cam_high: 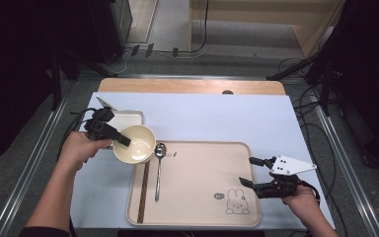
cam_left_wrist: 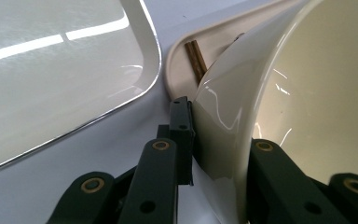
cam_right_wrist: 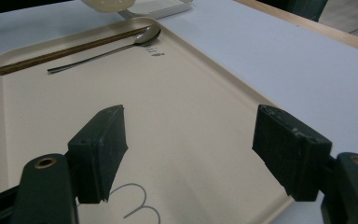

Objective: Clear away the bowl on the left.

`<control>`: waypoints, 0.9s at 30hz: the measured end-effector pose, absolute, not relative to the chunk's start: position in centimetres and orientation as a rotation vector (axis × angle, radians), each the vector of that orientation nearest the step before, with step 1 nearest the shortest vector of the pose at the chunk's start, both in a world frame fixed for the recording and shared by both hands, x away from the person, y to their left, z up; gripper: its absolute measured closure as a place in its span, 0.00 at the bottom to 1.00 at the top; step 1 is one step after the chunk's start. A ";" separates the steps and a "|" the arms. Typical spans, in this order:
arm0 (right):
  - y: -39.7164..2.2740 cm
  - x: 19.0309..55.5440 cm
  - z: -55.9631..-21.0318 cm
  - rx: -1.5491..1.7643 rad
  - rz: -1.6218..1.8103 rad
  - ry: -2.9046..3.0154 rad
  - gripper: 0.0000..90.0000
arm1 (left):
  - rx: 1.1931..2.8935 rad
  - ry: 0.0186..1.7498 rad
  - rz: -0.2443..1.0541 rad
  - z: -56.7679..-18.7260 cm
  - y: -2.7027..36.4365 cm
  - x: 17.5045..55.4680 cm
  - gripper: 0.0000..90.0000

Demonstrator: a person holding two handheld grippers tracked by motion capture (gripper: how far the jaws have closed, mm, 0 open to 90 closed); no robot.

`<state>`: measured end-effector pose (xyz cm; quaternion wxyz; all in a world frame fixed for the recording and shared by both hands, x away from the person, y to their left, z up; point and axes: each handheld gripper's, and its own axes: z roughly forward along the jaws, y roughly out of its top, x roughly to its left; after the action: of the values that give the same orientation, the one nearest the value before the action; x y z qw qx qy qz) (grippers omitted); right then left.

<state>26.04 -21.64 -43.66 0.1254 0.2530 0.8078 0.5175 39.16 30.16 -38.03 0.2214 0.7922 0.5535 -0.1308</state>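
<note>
We are pinching the cream bowl (cam_high: 135,143) by its rim with the left gripper (cam_high: 122,138), carrying it over the tray's (cam_high: 197,217) corner. We are keeping the right gripper (cam_high: 250,171) wide open and empty, hovering ready beside the tray

A spoon (cam_high: 159,168) and chopsticks (cam_high: 143,190) are lying side by side on the beige tray (cam_high: 202,197), a white dish (cam_high: 128,117) sitting beyond.

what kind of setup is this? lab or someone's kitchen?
Most likely a lab or recording studio staged as a meal setting. A table with a plain white cover stands among dark stands and loose floor cables; a cream tray holds a spoon and chopsticks.
</note>
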 end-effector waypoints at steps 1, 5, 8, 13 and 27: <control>-21.6 26.1 -43.7 0.740 1.505 2.355 0.29 | 2.191 1.525 -0.365 -38.1 29.9 39.1 0.90; -21.6 26.1 -43.7 0.733 1.494 2.358 0.29 | 2.199 1.512 -0.374 -38.2 28.9 39.1 0.90; -21.6 26.1 -43.7 0.738 1.500 2.358 0.29 | 2.203 1.514 -0.381 -38.3 28.3 39.0 0.90; -21.7 26.1 -43.7 0.742 1.499 2.354 0.29 | 2.218 1.476 -0.406 -38.6 27.3 38.8 0.90; -22.0 25.9 -43.7 0.751 1.497 2.342 0.29 | 2.255 1.441 -0.413 -39.0 25.1 38.6 0.90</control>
<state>25.88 -22.01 -43.70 0.1308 0.2587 0.8064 0.5155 38.63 25.09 -38.98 0.2152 0.8132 0.5198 -0.1490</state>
